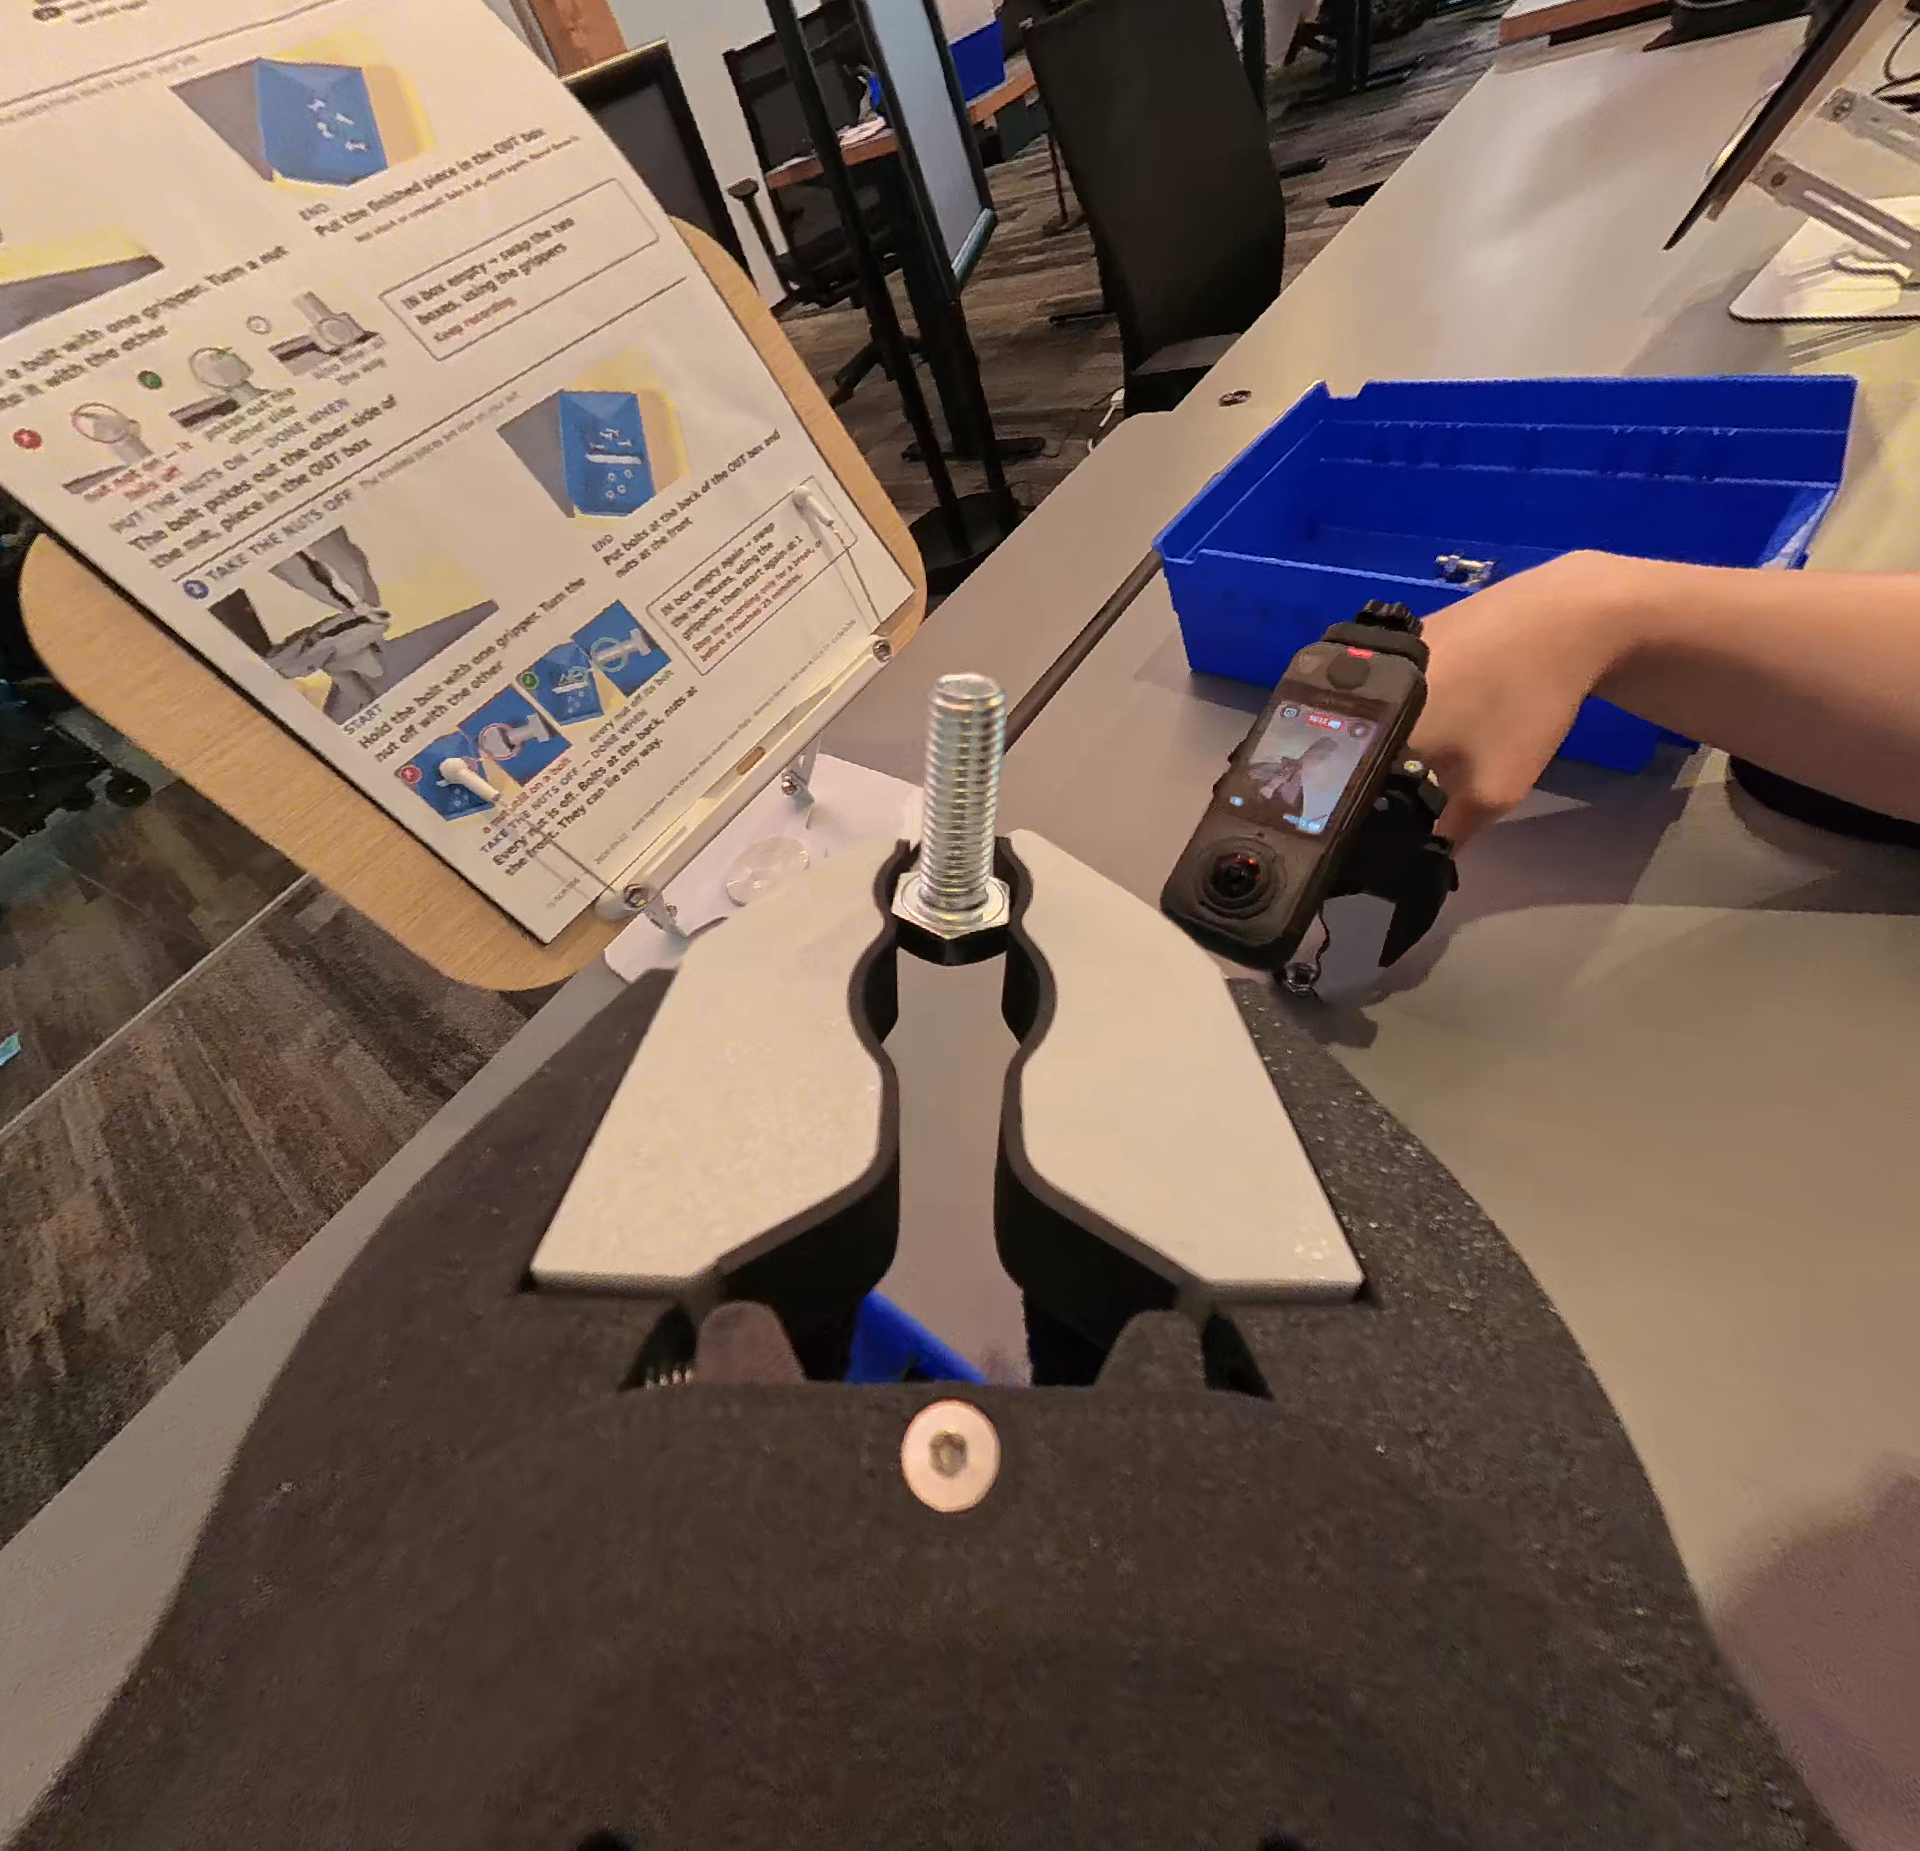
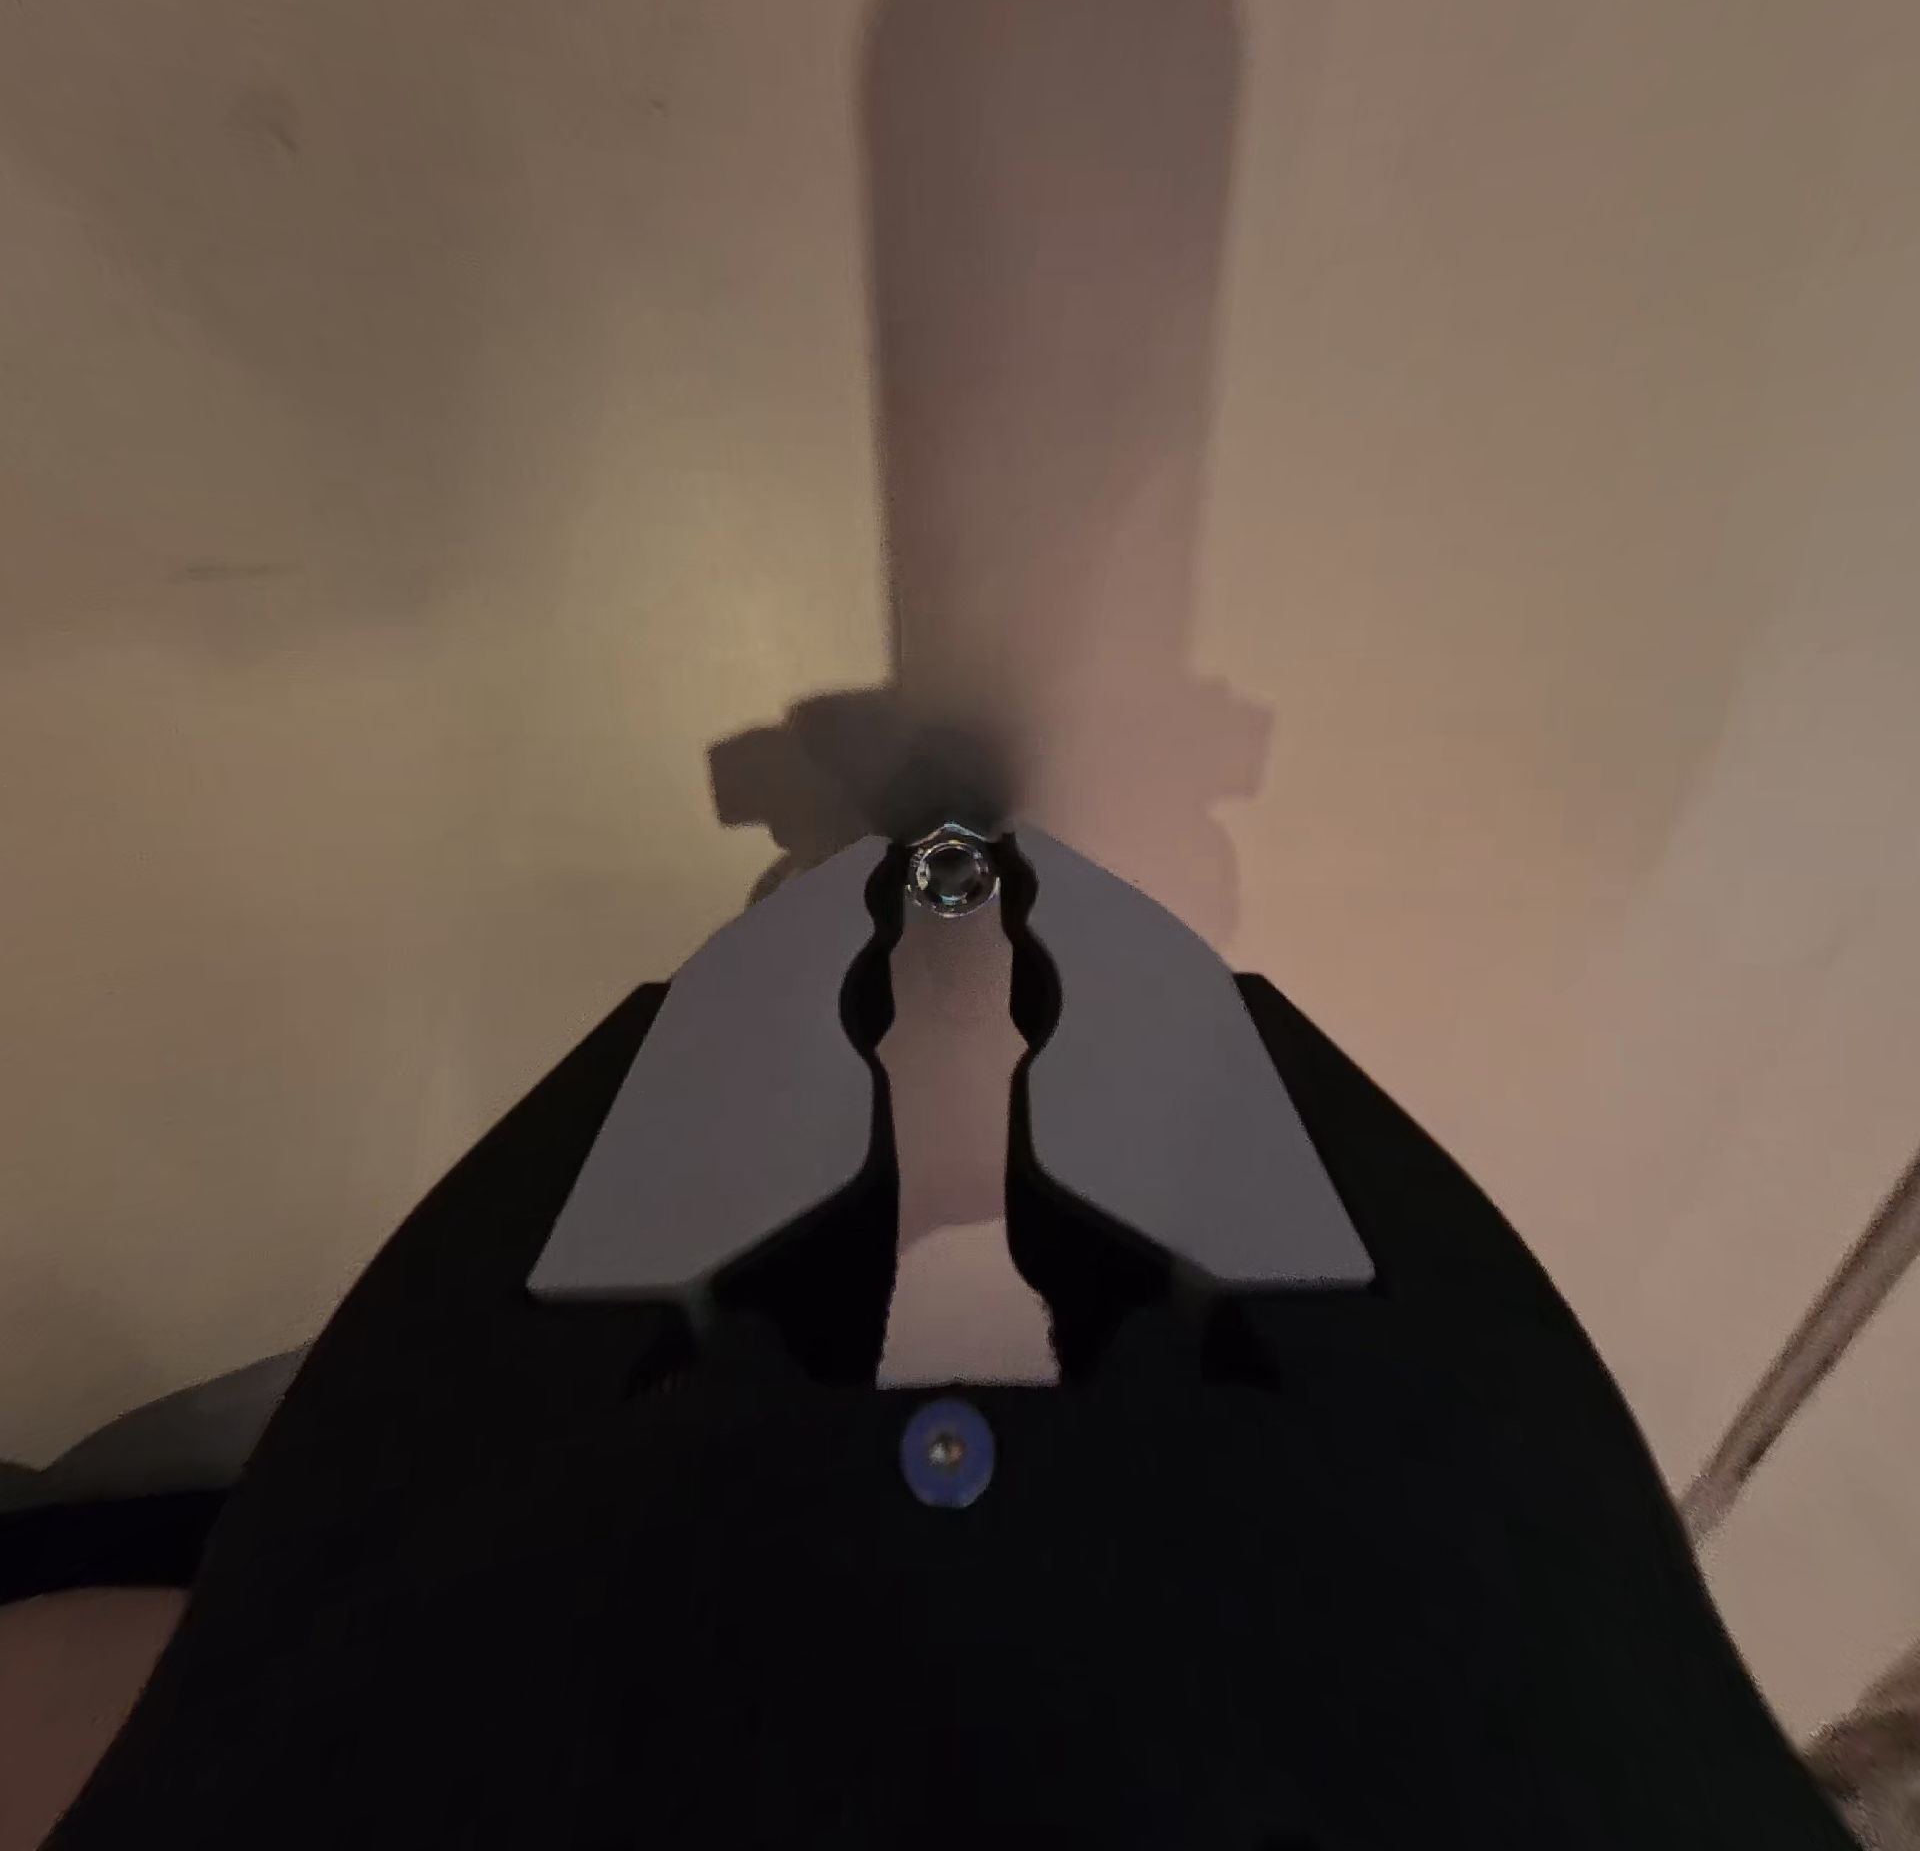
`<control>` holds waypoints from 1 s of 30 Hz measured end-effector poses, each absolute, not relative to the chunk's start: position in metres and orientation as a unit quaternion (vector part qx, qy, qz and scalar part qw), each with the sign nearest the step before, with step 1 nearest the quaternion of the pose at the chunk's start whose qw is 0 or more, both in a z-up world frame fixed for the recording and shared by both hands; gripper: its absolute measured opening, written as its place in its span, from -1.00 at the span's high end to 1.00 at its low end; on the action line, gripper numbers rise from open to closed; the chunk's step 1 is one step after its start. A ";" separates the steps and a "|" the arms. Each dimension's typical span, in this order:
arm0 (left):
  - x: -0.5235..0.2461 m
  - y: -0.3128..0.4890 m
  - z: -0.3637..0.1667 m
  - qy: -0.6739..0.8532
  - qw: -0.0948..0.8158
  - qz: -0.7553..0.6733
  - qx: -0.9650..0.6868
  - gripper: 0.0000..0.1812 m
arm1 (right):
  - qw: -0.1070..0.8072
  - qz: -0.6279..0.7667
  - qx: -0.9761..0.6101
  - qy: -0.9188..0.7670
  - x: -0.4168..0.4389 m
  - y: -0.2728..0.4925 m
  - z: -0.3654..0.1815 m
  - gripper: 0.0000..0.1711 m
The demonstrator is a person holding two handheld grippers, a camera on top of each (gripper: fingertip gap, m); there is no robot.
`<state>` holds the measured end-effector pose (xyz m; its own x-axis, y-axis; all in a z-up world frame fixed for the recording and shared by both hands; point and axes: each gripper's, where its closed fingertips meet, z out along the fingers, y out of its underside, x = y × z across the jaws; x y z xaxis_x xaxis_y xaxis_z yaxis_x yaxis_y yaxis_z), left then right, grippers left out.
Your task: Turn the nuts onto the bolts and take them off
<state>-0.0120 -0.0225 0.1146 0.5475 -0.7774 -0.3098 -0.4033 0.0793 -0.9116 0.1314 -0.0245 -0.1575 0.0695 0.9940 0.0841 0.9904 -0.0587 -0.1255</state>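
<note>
We hold the left gripper (image 1: 948,902) clamped on the hex head of a bolt (image 1: 961,793), whose threaded shank stands upright at twelve o'clock from the fingertips. At two o'clock our right gripper (image 1: 1351,954) rests tips-down on the grey table (image 1: 1558,1178), in front of a blue bin (image 1: 1507,492) with a bolt-and-nut piece (image 1: 1463,567) inside. In its own dim view it pinches a nut (image 2: 948,879), seemingly against the tabletop.
</note>
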 end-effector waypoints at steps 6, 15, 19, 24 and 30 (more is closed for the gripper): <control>0.018 -0.014 0.095 0.465 0.553 -0.176 -0.668 0.84 | 0.226 0.078 -0.729 -0.642 0.130 -0.028 -0.068 0.79; 0.099 -0.028 0.032 0.577 0.468 -0.170 -0.648 0.84 | 0.467 0.327 -0.595 -0.567 0.135 -0.071 0.090 0.79; 0.117 -0.037 0.008 0.619 0.435 -0.125 -0.642 0.84 | 0.494 0.228 -0.546 -0.637 0.130 -0.076 0.078 0.79; 0.126 -0.049 0.003 0.639 0.420 -0.123 -0.633 0.84 | 0.473 0.159 -0.542 -0.677 0.126 -0.075 0.056 0.79; 0.127 -0.055 0.000 0.654 0.413 -0.116 -0.623 0.84 | 0.466 0.152 -0.525 -0.696 0.122 -0.081 0.050 0.79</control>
<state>0.1273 -0.0552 0.0001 0.1170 -0.9110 -0.3954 -0.7193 0.1968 -0.6663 0.1224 -0.0810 0.0505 -0.0158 0.8720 0.4892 0.5895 0.4033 -0.6999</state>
